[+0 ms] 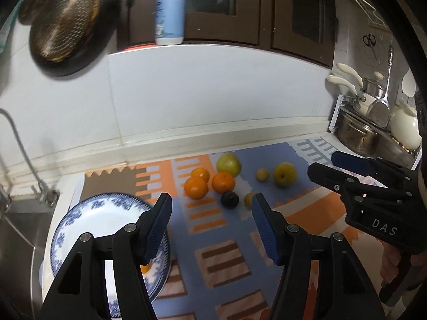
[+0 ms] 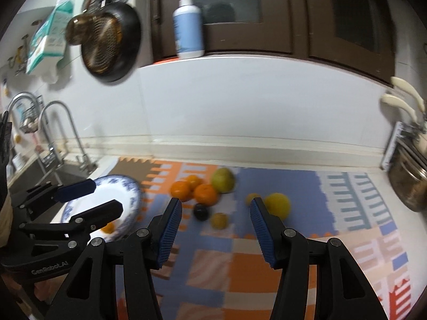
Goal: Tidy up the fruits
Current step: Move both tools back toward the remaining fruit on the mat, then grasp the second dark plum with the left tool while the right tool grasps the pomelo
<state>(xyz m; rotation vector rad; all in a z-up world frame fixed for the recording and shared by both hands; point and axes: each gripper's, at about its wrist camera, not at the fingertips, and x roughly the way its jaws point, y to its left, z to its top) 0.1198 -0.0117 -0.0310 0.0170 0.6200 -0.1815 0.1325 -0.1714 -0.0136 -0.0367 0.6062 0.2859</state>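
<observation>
The left hand-held gripper has its blue pads apart with nothing between them. The right hand-held gripper looks the same — a fair gap and nothing in it. Both hang above the bench, which has a mat of orange, blue and brown patches on it.

The fruits sit in a loose bunch on the mat, at about 12 o'clock from the left hand-held gripper. Three oranges huddle close together. A green apple sits just behind them, at their 1 o'clock. A dark plum lies just in front of the oranges, at their 5 o'clock. A small yellow fruit is just beside the plum, at its 3 o'clock. Another small yellow fruit and a big yellow apple sit near each other, off at 2 o'clock from the plum.

A blue and white plate rests at the mat's left end, at 9 o'clock from the fruit bunch, near the sink. One small orange fruit is already on the plate — the left hand-held gripper partly hides it.

A soap bottle stands on the ledge far up at 12 o'clock. A dark pan hangs on the wall at 10 o'clock, and pots sit at 3 o'clock.
</observation>
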